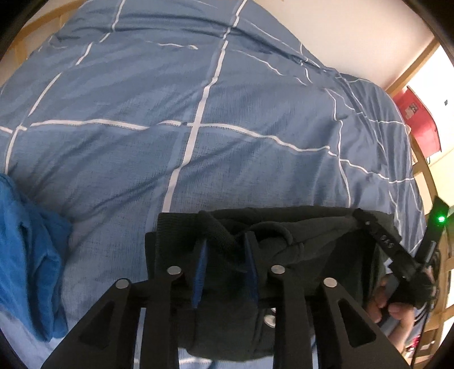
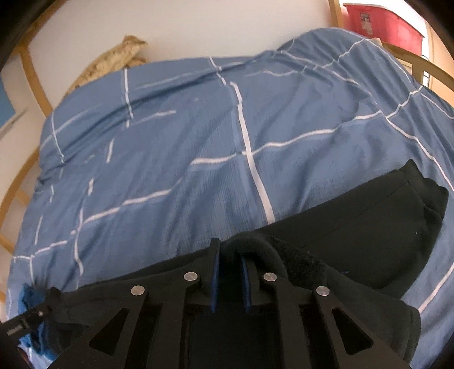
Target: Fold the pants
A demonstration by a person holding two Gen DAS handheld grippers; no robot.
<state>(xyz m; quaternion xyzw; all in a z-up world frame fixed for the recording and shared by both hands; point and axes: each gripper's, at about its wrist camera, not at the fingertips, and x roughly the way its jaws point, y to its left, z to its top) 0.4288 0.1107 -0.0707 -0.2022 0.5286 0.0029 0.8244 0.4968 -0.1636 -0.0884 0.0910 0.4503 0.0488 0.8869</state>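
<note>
pants [image 2: 354,227] long axis L-R on duvet [image 1: 198,113] | L grip [image 1: 227,244] pinching fabric | R grip [image 2: 229,255] pinching fabric

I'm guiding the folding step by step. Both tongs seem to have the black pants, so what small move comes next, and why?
Probably carry both tongs forward over the duvet together. The left tongs and right tongs each pinch a bunched edge of the pants, and part of the pants already lies flat ahead of the right tongs.

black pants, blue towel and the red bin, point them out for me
black pants [image 2: 369,227], right wrist view, on the flat leg panel lying on the duvet
blue towel [image 1: 31,249], left wrist view, on its crumpled middle
red bin [image 2: 383,25], right wrist view, on its front wall
</note>
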